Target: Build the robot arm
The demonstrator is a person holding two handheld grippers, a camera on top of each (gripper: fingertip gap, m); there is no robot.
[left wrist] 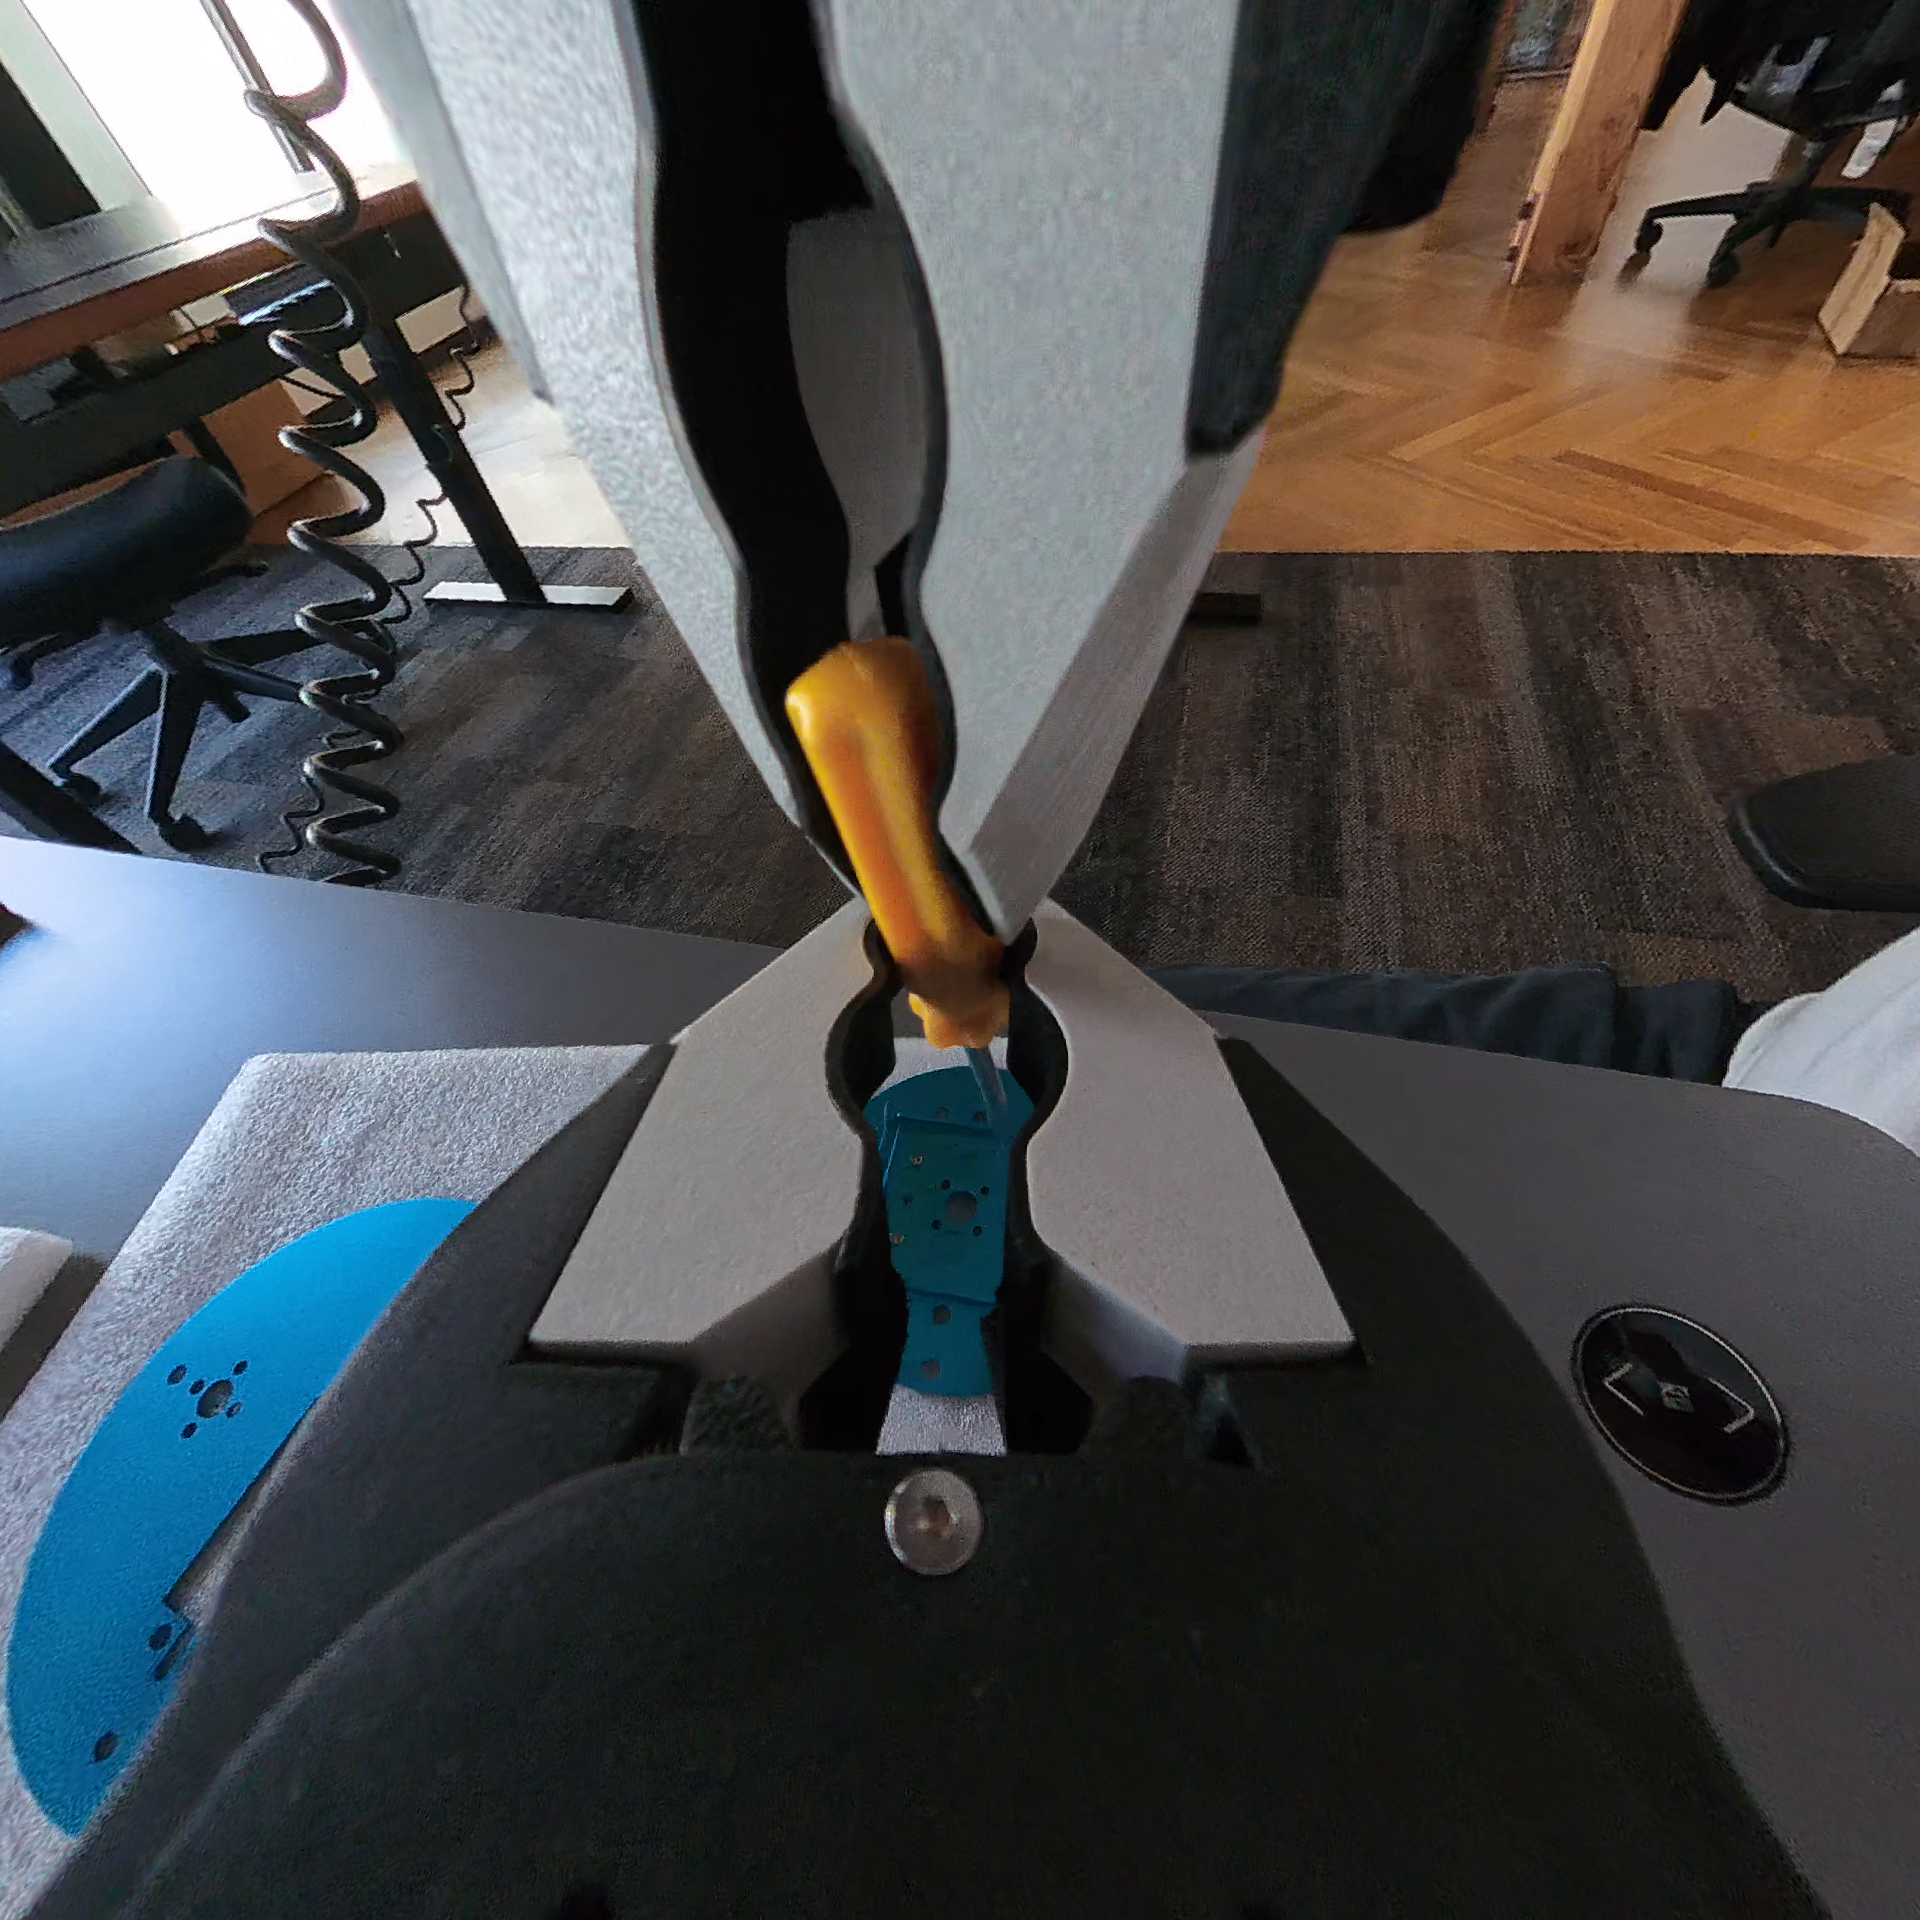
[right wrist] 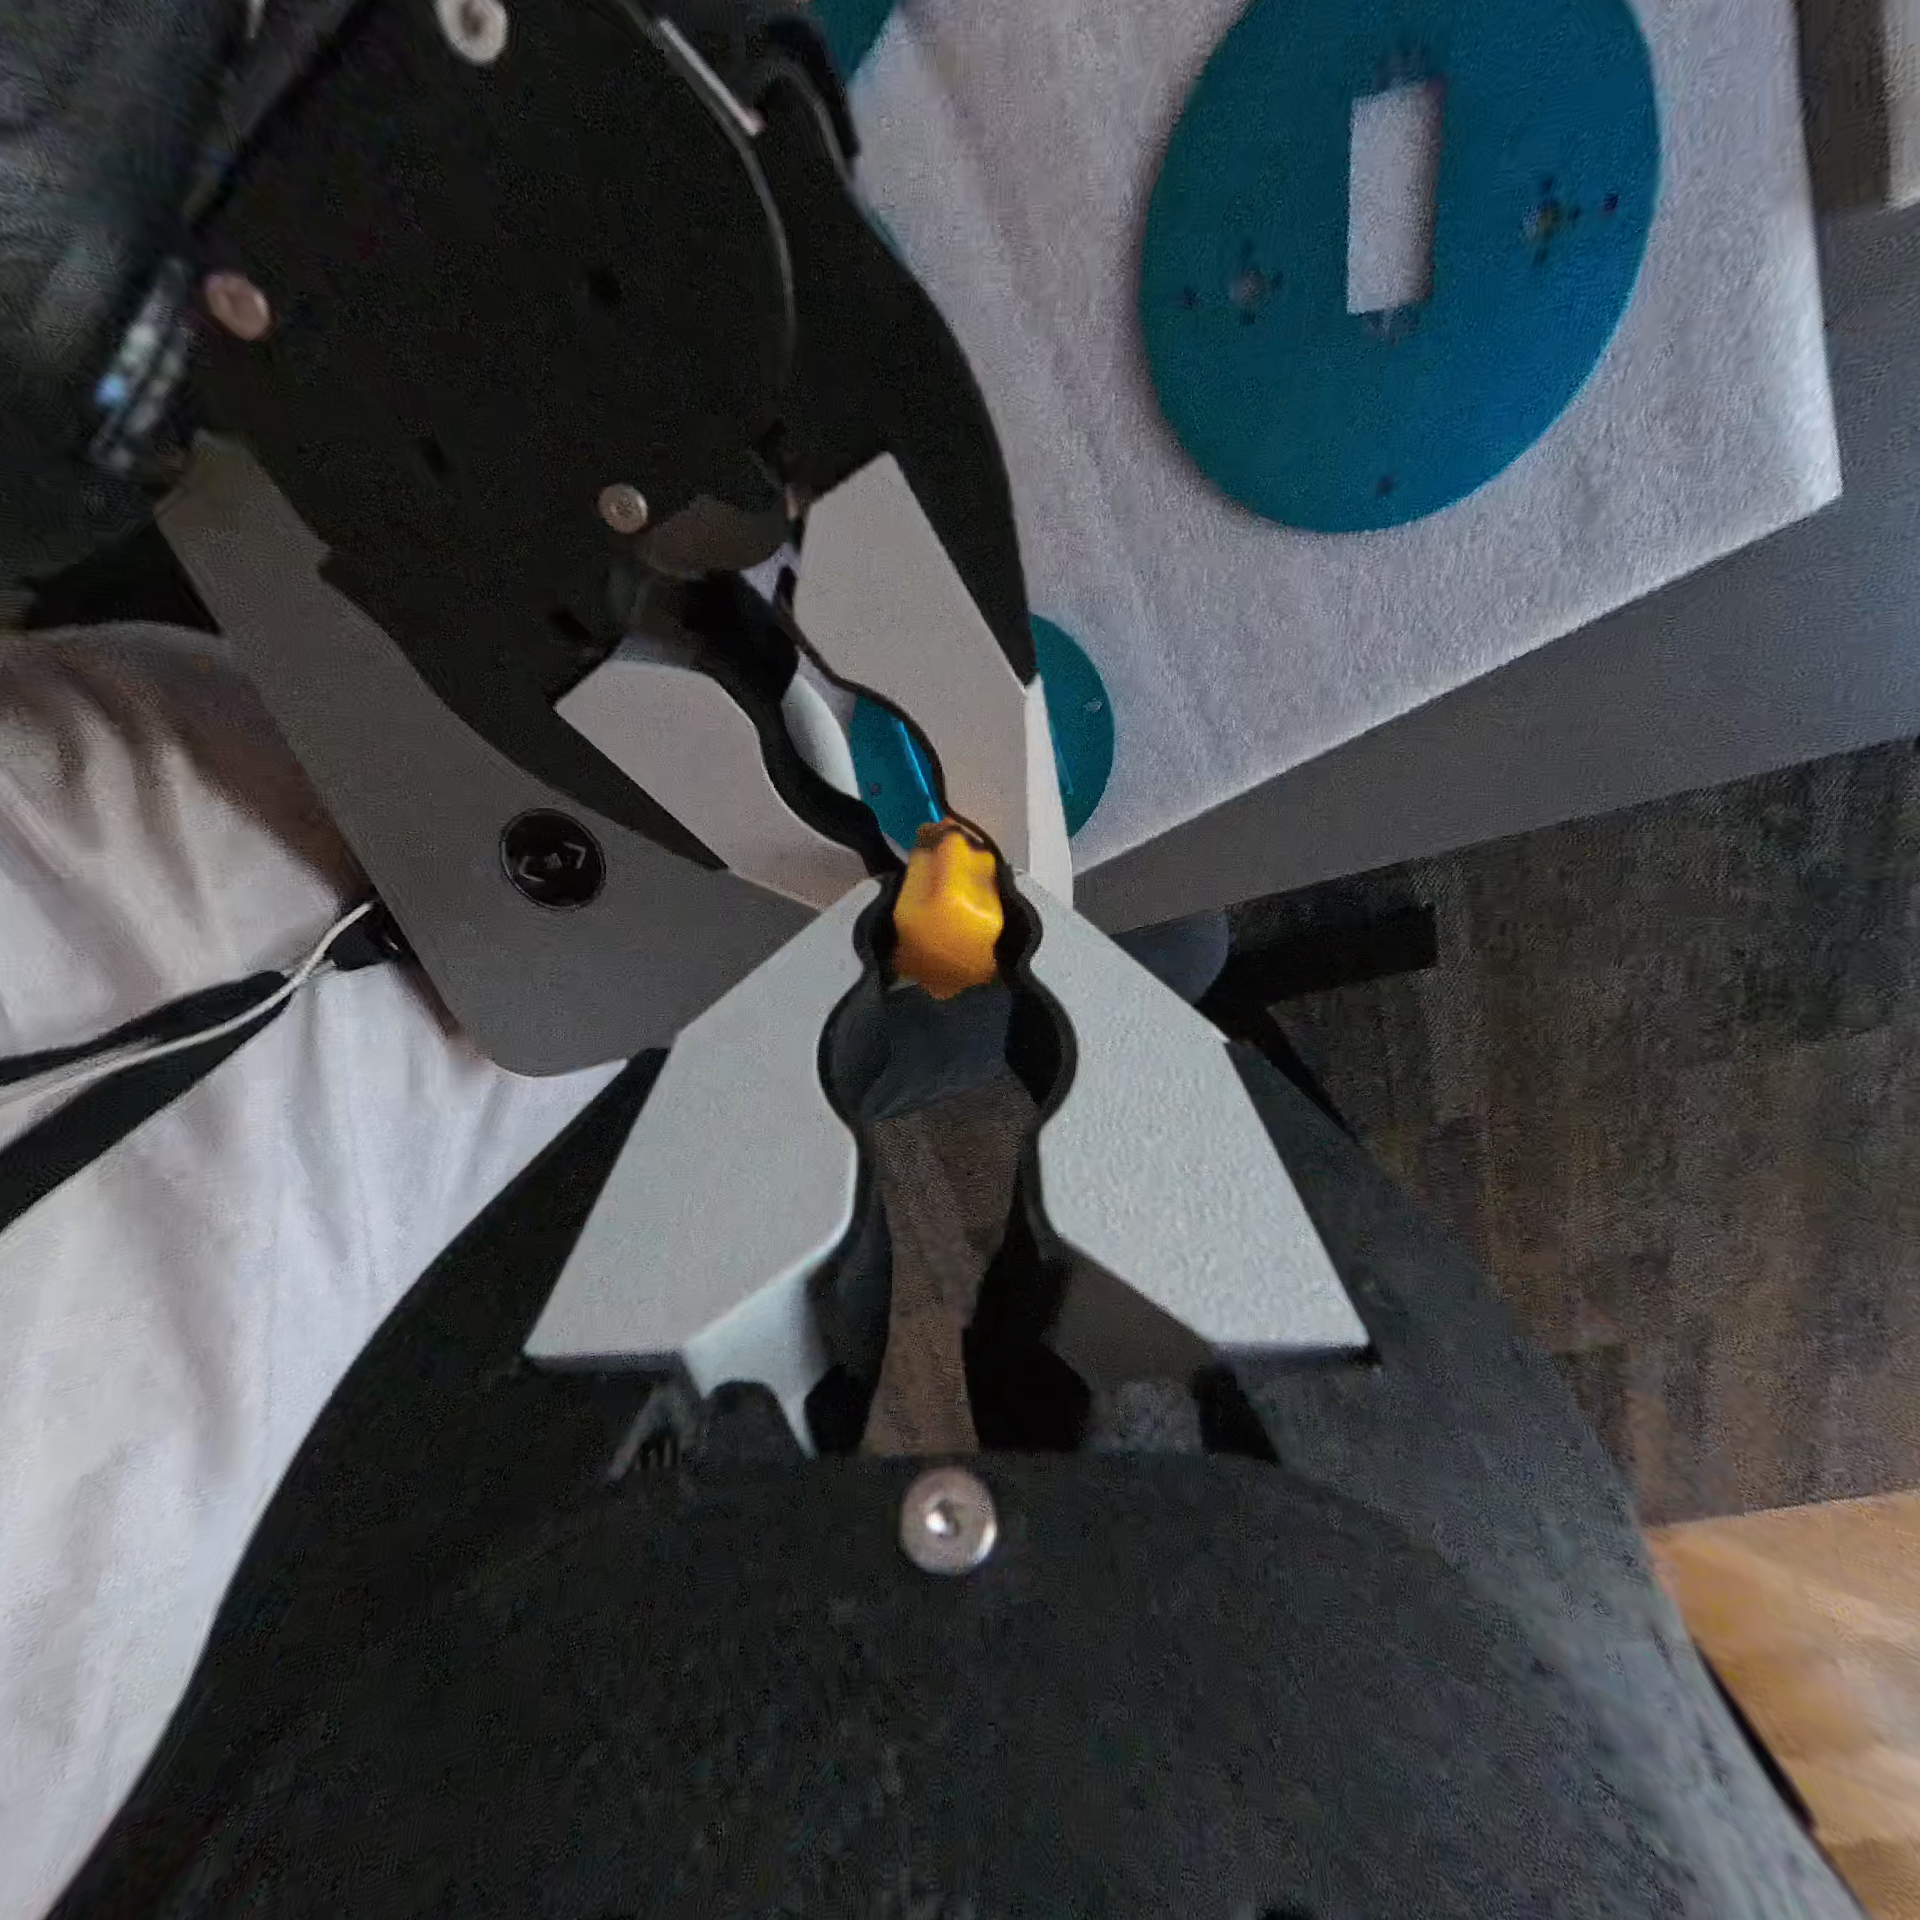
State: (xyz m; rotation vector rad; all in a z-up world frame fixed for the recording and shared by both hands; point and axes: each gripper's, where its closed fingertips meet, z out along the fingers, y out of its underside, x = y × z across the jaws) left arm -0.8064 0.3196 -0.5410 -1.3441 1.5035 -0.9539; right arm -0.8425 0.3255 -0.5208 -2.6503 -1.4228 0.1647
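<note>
An orange-handled screwdriver (left wrist: 883, 790) points down at a small blue perforated bracket (left wrist: 940, 1205) lying on a white felt mat (left wrist: 343, 1122). My right gripper (right wrist: 945, 914) is shut on the upper handle (right wrist: 945, 935); in the left wrist view it comes down from above (left wrist: 925, 883). My left gripper (left wrist: 951, 940) is closed about the handle's lower end, right above the bracket. In the right wrist view the left gripper (right wrist: 951, 842) reaches in from the upper left over the bracket (right wrist: 1081, 727). The screwdriver tip is partly hidden between the fingers.
A large blue disc (right wrist: 1392, 260) with a rectangular cutout lies on the mat (right wrist: 1143, 582); it also shows in the left wrist view (left wrist: 208, 1455). The mat sits near the dark table's edge (left wrist: 312, 956). A person's white clothing (right wrist: 208, 1143), a coiled cable (left wrist: 332, 582) and an office chair (left wrist: 125, 582) are nearby. My two grippers' fingertips are within a few centimetres of each other.
</note>
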